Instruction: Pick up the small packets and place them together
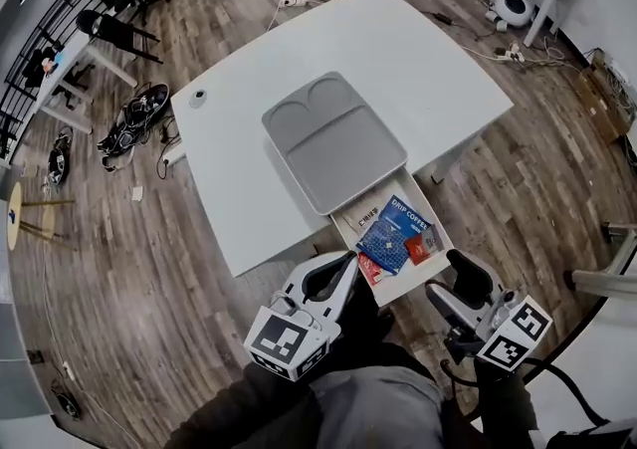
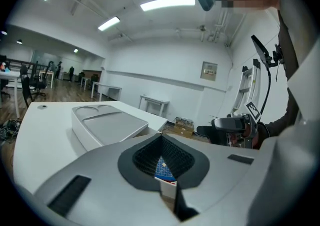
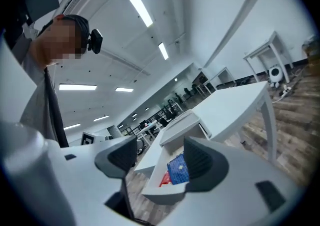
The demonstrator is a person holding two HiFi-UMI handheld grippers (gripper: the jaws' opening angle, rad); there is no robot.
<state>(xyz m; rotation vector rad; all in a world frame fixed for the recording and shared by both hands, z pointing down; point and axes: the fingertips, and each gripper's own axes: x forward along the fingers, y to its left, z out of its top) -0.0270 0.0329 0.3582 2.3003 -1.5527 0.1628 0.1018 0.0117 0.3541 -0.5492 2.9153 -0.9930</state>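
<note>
While near drawer point(image 1: 342, 226), right gripper point(image 1: 454, 285) agape

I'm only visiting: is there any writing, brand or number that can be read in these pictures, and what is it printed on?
"DRIP COFFEE": on the blue packet lying in the open drawer.
Smaller print on that blue packet: too small to read.
Print on the red packets beside it: too small to read.
Wall panel in the left gripper view: too blurred to read.
</note>
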